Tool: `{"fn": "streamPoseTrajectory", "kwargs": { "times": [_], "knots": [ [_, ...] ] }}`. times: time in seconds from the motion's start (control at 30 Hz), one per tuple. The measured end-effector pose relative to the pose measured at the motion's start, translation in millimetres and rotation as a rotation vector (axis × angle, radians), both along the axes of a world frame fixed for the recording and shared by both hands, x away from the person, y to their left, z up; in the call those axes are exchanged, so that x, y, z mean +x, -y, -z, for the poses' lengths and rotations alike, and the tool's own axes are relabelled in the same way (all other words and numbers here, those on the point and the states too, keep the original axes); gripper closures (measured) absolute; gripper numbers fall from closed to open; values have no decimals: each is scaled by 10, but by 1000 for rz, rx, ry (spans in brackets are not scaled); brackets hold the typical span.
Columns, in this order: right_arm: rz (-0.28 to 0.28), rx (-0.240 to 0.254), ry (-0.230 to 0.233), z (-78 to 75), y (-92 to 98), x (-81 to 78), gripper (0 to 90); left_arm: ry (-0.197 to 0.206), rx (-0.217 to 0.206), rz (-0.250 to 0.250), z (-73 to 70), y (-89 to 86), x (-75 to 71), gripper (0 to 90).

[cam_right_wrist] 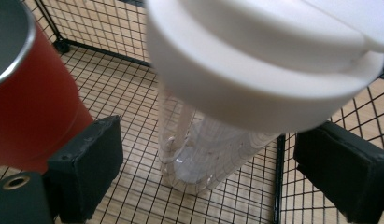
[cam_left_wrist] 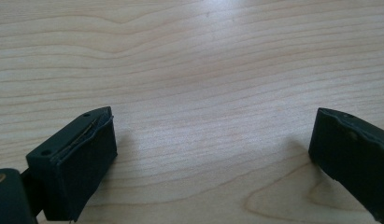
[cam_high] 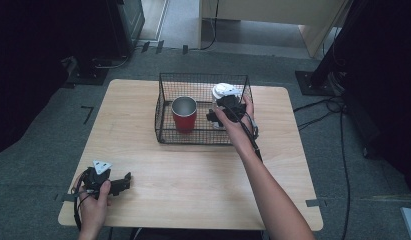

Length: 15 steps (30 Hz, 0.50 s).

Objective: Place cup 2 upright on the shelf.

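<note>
A clear bottle with a white lid (cam_high: 225, 90) stands upright in the right half of a black wire basket (cam_high: 203, 75), and a red metal cup (cam_high: 184, 114) stands in the left half. My right gripper (cam_high: 220, 112) reaches into the basket at the bottle. In the right gripper view the bottle (cam_right_wrist: 255, 56) stands between the jaws of my right gripper (cam_right_wrist: 208, 154), with a gap on each side, and the red cup (cam_right_wrist: 35, 102) is at the left. My left gripper (cam_high: 125, 182) rests at the table's near left corner, and in its own view the left gripper (cam_left_wrist: 213, 140) stands wide open over bare wood.
The basket sits at the far middle of the wooden table (cam_high: 143, 130). Its wire walls (cam_right_wrist: 110, 28) rise close around the bottle and cup. Cables (cam_high: 338, 107) lie on the floor to the right, and dark equipment stands beyond the table at both sides.
</note>
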State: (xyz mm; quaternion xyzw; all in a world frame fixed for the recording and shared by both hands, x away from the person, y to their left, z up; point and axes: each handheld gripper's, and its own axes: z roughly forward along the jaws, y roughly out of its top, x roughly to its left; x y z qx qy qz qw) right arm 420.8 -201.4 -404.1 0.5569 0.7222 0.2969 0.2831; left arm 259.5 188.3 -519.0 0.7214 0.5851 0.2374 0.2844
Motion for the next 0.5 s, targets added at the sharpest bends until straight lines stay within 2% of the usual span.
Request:
{"fn": "streamPoseTrajectory", "kwargs": {
  "times": [0.33, 0.5],
  "knots": [
    [-61, 20, 33, -145, -38, -246, 85, 0, -1, 0, 0, -1, -1, 14],
    [-62, 31, 49, -187, -13, -354, 85, 0, -1, 0, 0, 0, -1, 14]
  ]
}}
